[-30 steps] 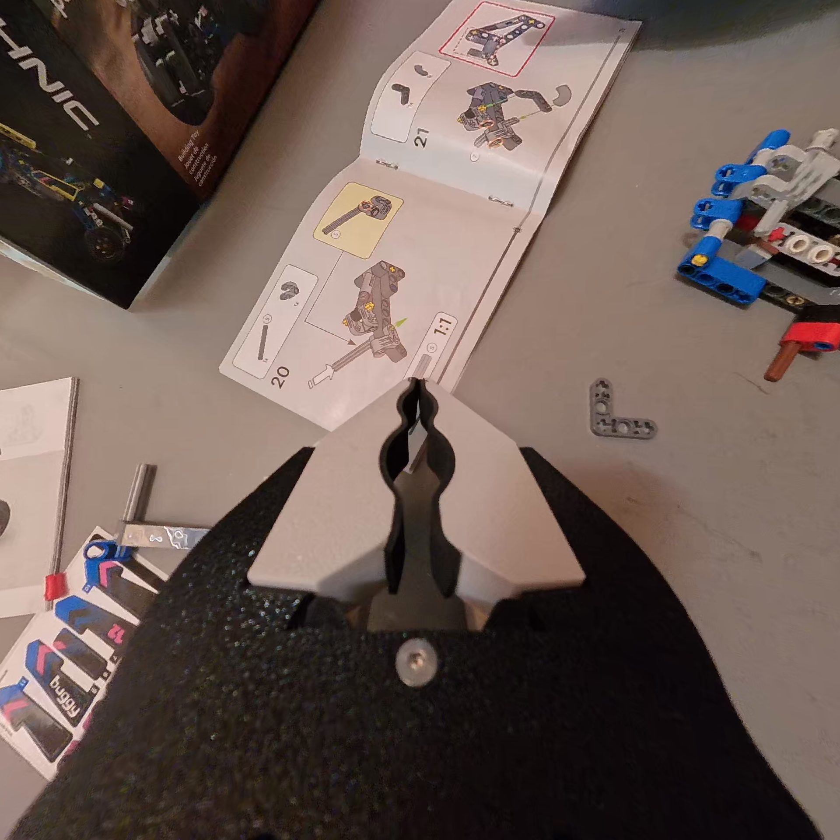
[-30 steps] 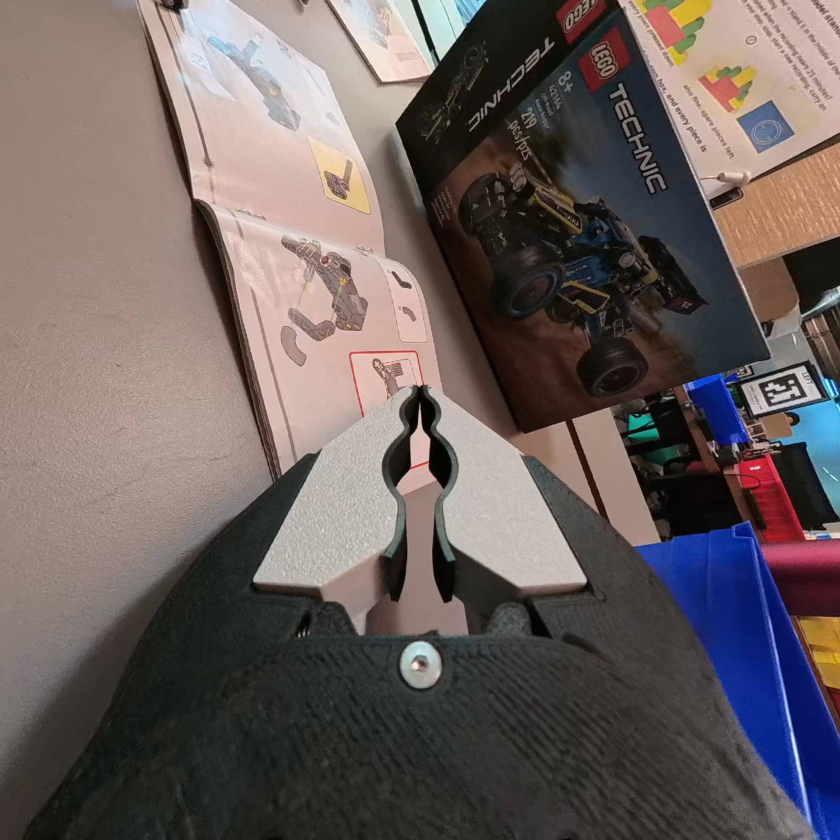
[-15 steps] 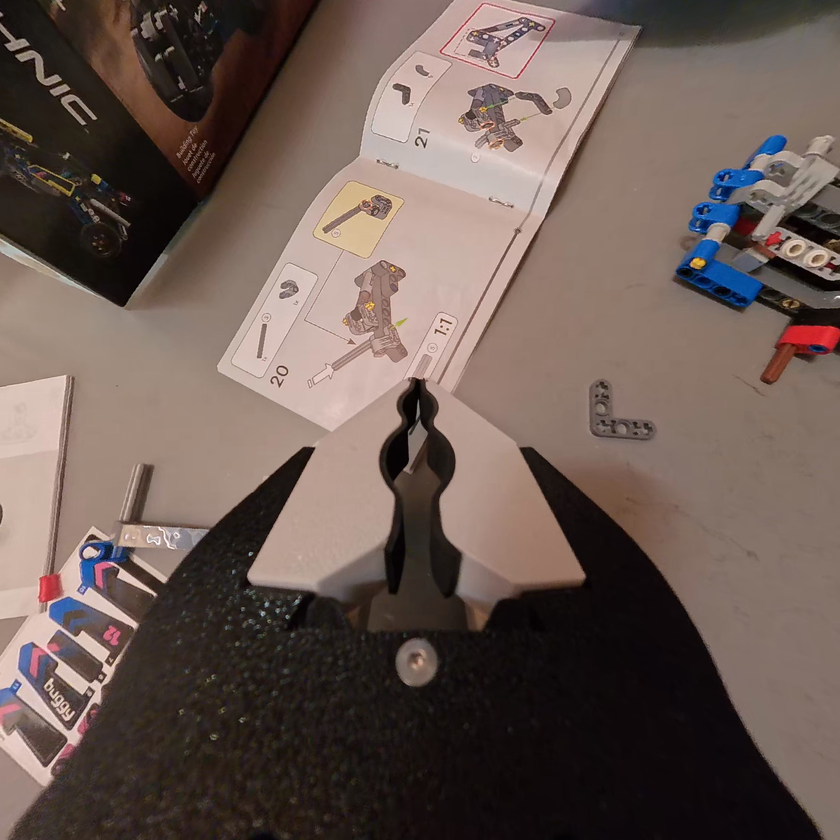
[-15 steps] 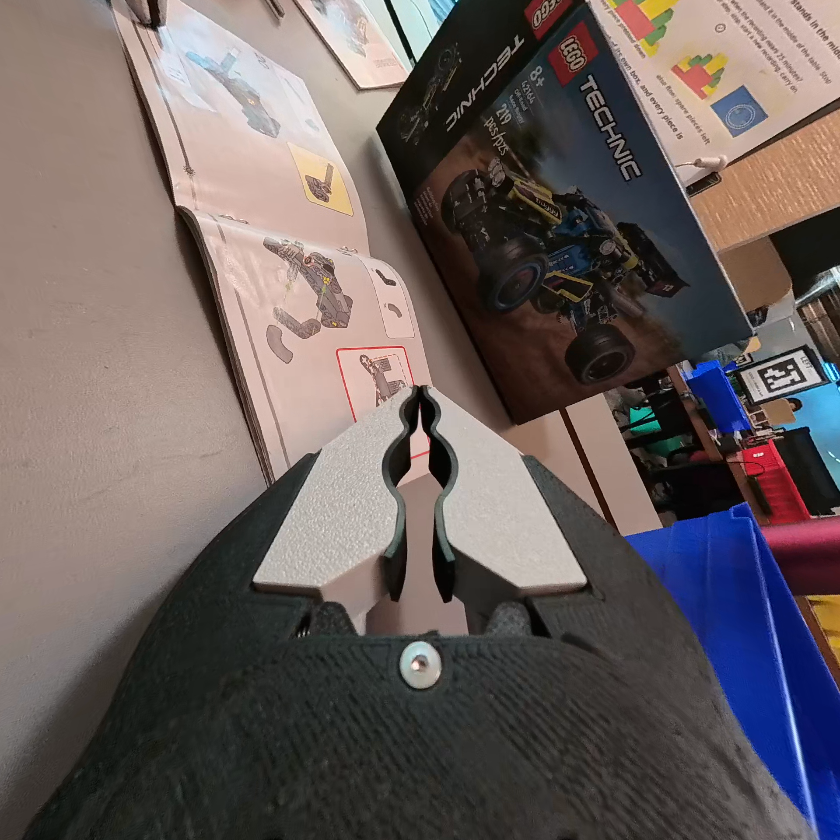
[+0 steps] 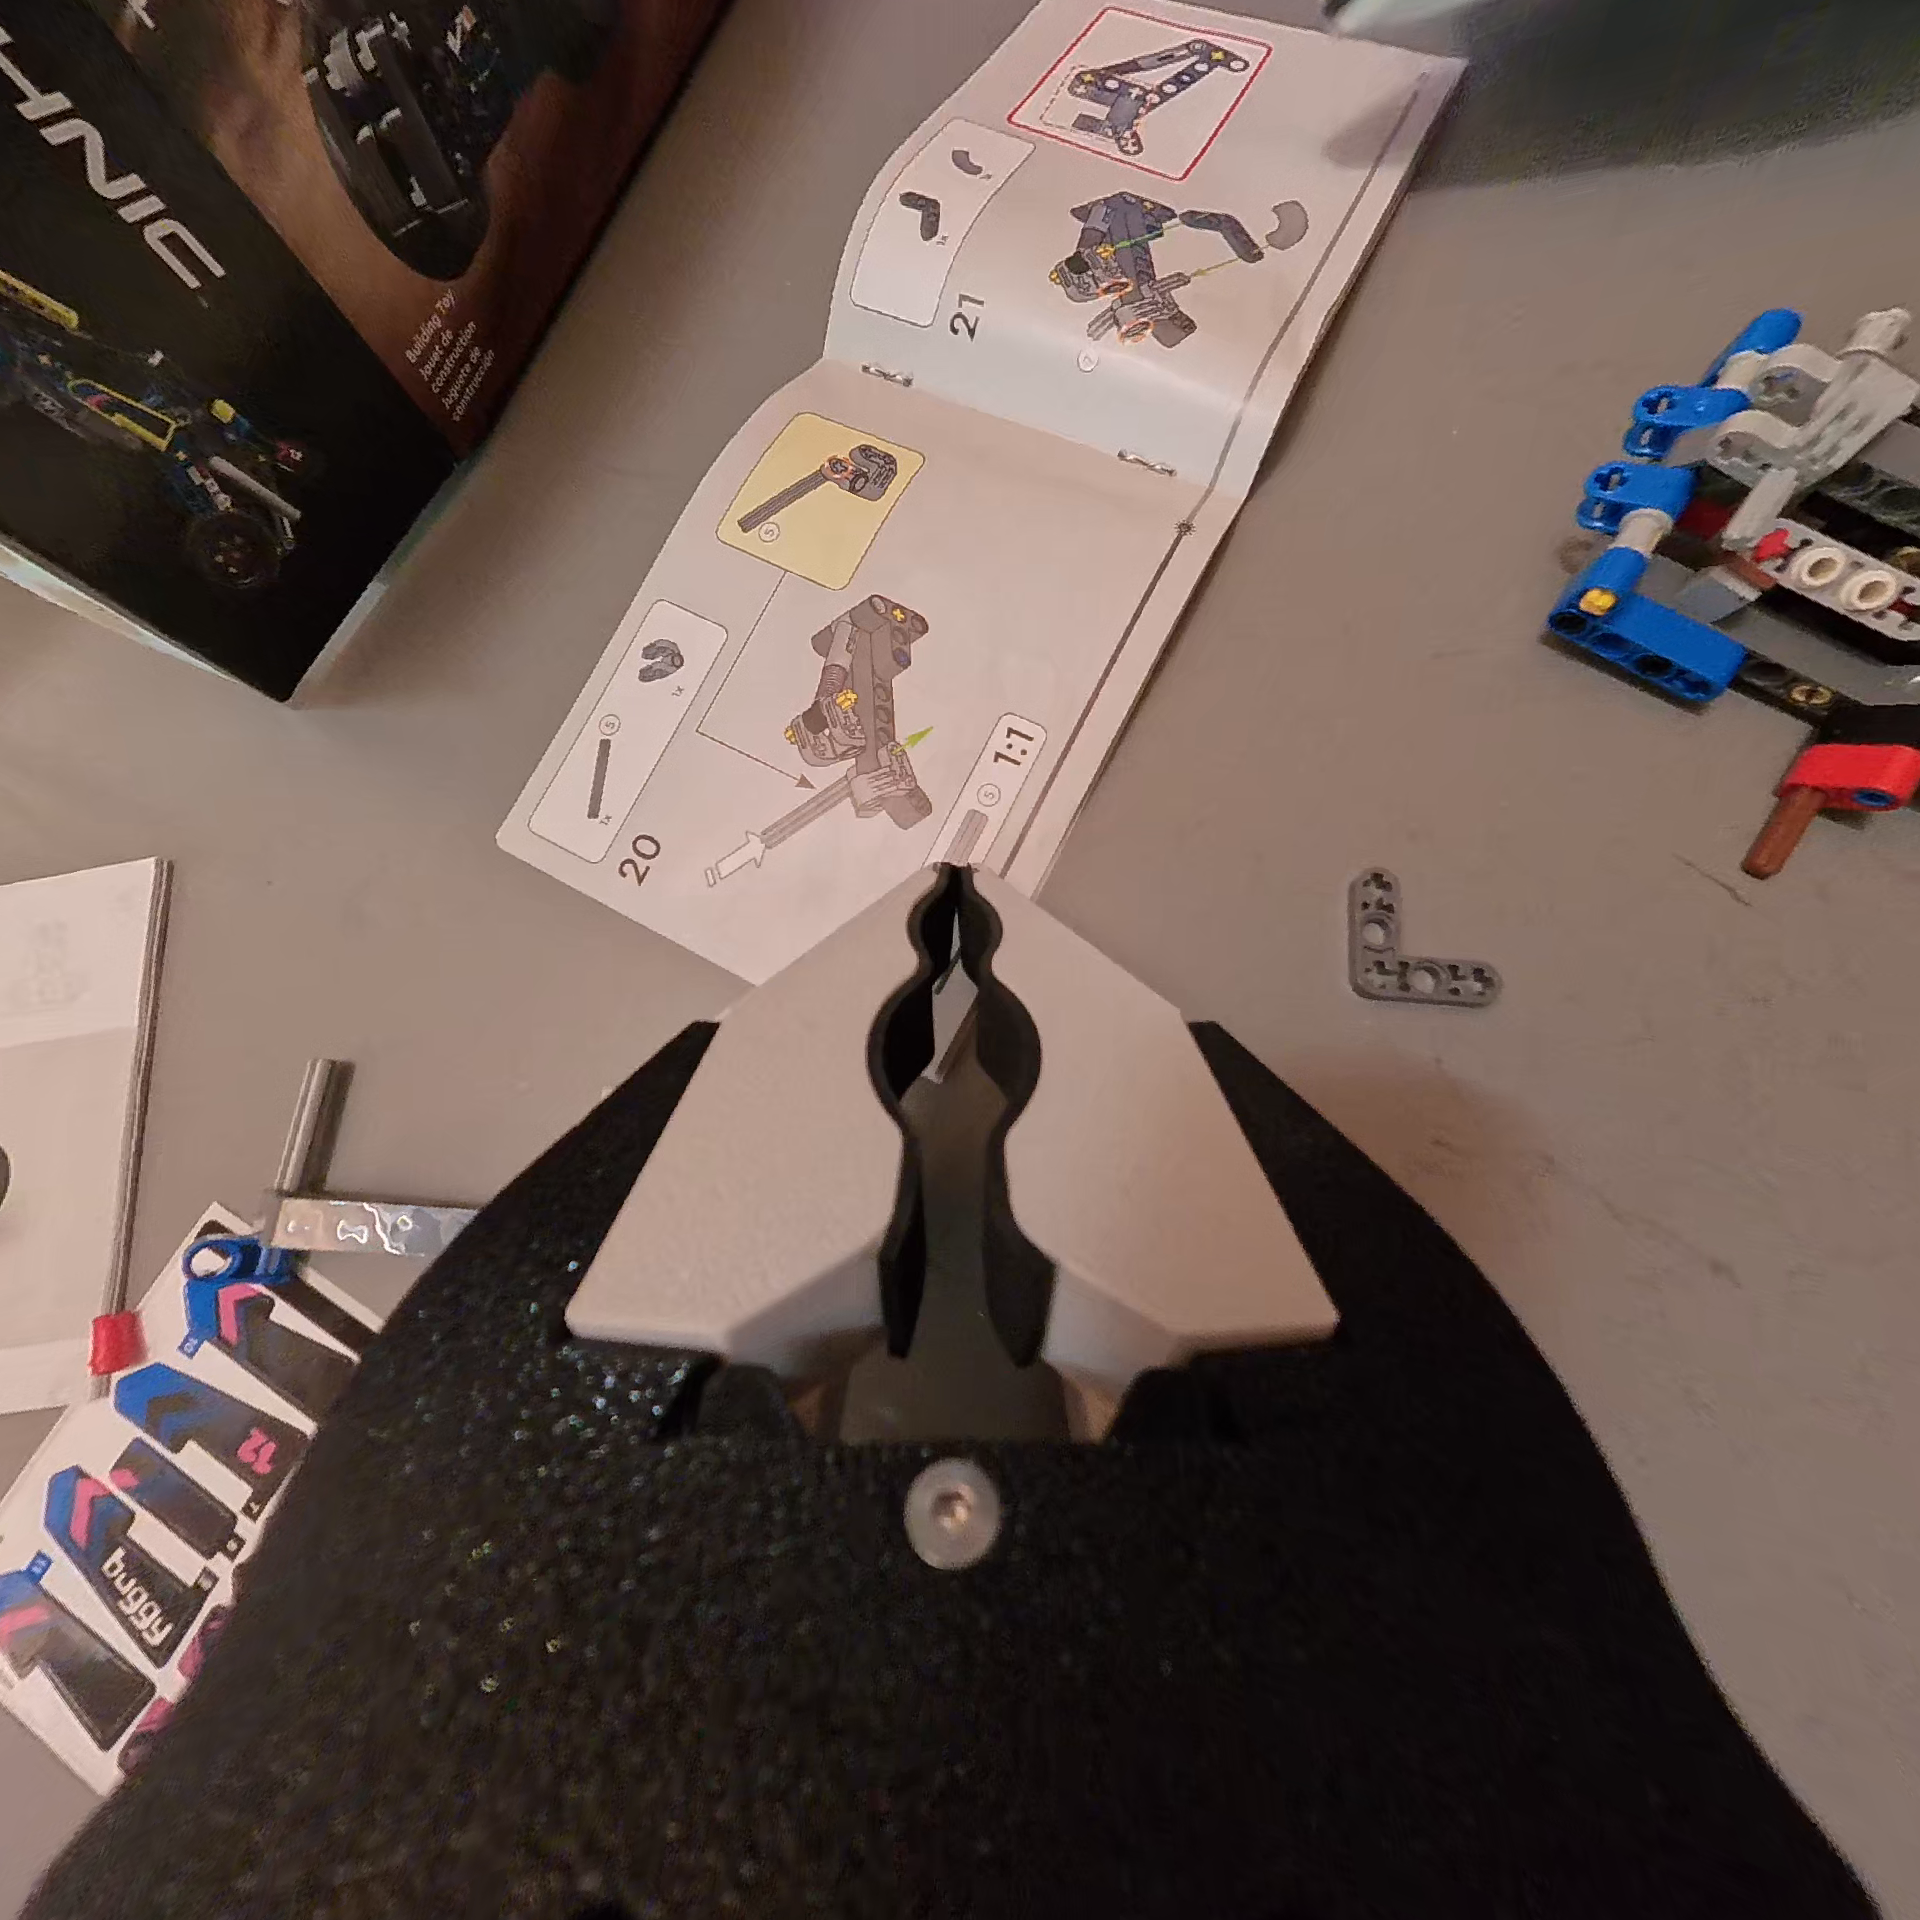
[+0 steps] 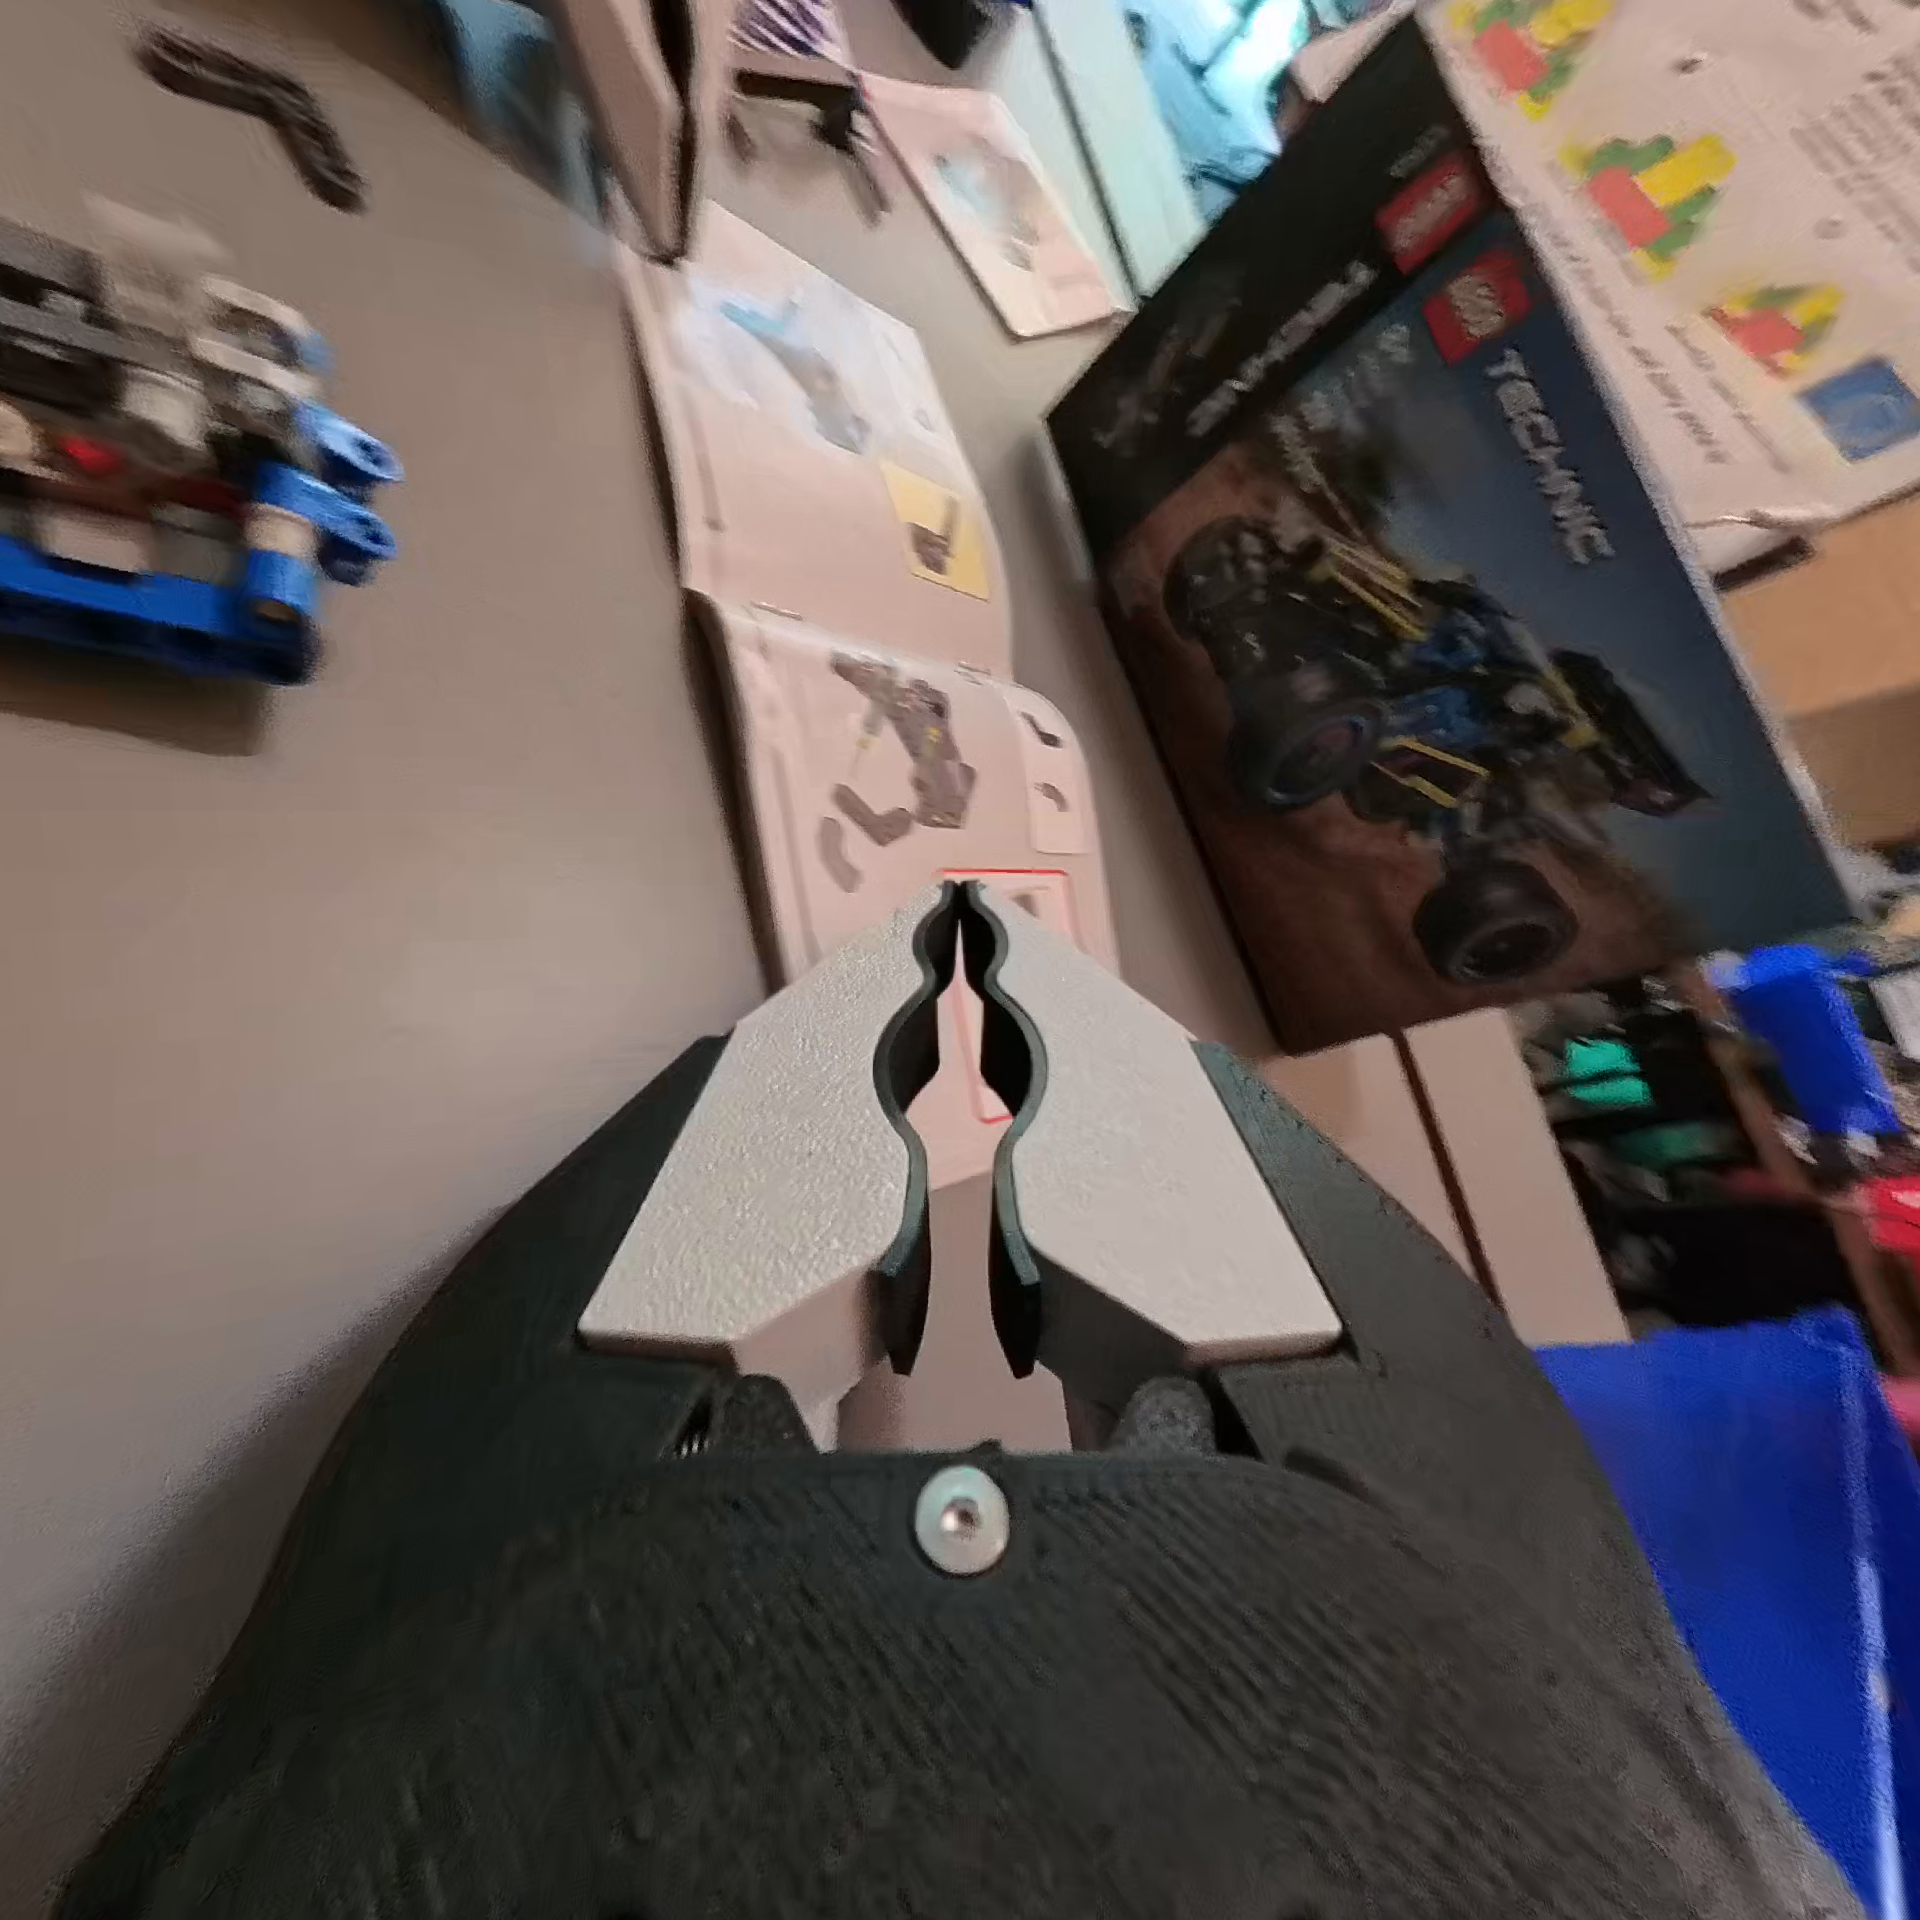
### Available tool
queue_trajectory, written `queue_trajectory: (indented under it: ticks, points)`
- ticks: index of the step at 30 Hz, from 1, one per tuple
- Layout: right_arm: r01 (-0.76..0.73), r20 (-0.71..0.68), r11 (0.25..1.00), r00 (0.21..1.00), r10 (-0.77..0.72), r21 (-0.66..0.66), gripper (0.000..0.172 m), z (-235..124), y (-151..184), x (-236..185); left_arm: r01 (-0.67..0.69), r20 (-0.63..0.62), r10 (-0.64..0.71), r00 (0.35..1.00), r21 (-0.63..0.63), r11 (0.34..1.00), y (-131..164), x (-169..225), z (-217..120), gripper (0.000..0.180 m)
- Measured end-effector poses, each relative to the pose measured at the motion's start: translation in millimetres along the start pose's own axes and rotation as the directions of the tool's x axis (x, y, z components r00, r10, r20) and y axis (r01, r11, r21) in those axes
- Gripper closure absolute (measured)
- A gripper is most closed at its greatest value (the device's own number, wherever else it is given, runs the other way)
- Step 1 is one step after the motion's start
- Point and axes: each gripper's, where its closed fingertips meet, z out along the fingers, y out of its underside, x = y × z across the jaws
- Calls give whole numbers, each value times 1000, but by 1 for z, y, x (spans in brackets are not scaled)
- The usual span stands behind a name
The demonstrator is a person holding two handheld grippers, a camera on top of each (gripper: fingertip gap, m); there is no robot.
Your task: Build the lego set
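Below, we see our left gripper [image 5: 954, 873] closed on nothing over the open instruction booklet [image 5: 935, 499] – grey L-shaped piece [image 5: 1415, 951] nearby, blue-and-grey part-built model [image 5: 1756, 540] beyond, right gripper [image 6: 961, 888] likewise closed, bare, over the booklet's other end, toy box [image 6: 1455, 623] beside.

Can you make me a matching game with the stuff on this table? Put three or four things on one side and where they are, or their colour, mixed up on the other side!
Things:
1. L-shaped piece
2. open booklet
3. toy box
4. sticker sheet

Clues:
A. lies open in the middle, just ahead of the shut left gripper
B. dark, with a buggy pictured on it
C. small and grey, alone on the table
D. blue, pink and black shapes, at the lower left

Pairs: 1-C, 2-A, 3-B, 4-D
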Motion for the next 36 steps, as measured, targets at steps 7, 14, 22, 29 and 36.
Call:
queue_trajectory:
  ticks: [7, 14, 22, 29, 36]
  points:
    - [-166, 384, 978, 917, 108, 123, 163, -32, -30, -42, -19, -1, 19, 1000, 76, 997, -10, 5, -9, 180]
    - [-245, 632, 946, 773, 60, 210, 148, -58, -85, -90, -37, -143, 77, 987, 263, 964, -44, 62, -42, 180]
    - [-243, 564, 954, 819, 106, 173, 147, -45, -87, -86, -146, -221, 192, 956, 212, 966, -46, 116, -32, 171]
    - [-224, 540, 967, 832, 123, 125, 143, -31, -78, -91, -138, -277, 192, 942, 202, 970, -60, 126, -6, 161]
    - [-222, 516, 963, 849, 114, 152, 145, -25, -83, -92, -162, -284, 205, 937, 170, 972, -61, 123, 6, 172]
